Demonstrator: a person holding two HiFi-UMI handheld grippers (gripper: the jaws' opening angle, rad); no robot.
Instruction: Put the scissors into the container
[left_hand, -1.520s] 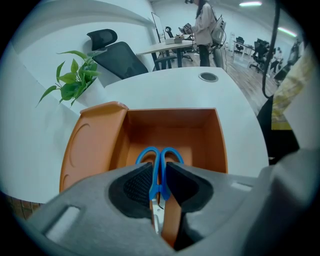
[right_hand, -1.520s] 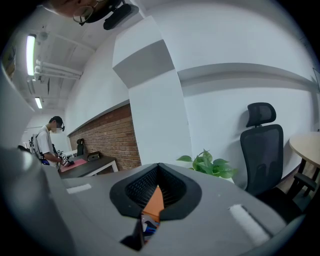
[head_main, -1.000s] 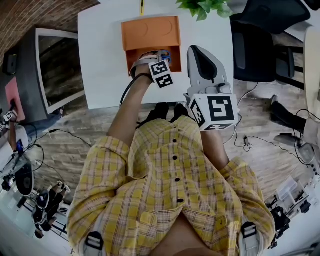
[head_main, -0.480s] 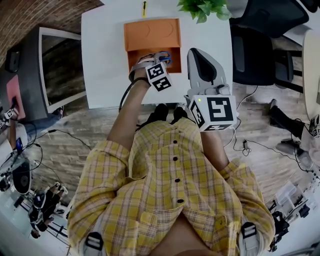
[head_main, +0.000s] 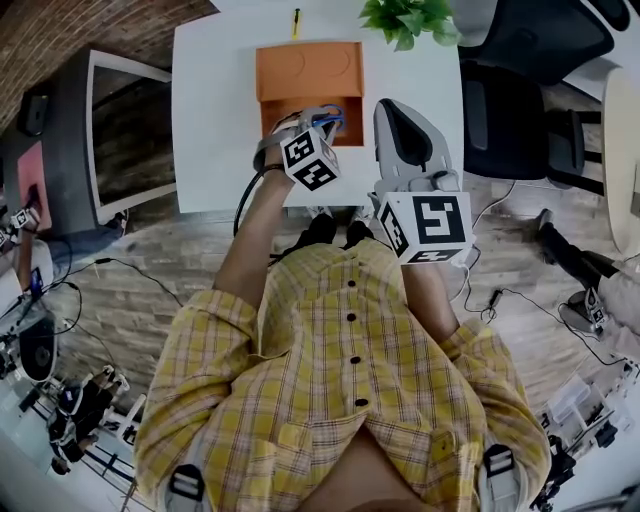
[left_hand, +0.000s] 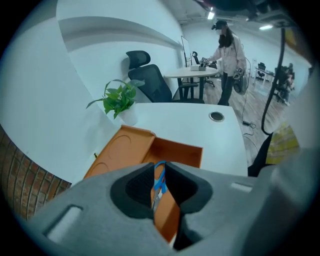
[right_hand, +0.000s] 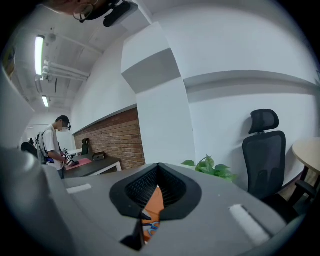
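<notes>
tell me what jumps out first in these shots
The bright orange container on the white table grabs the eye first. At its near edge, the left gripper has its claw shut on blue-handled scissors. The right gripper hangs beside it, claw closed and empty.

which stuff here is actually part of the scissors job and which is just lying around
Job:
- scissors, clamped in left tool
- orange container

Lying about:
- potted plant
- office chair
- yellow pen or pencil
- right tool, shut, empty
</notes>
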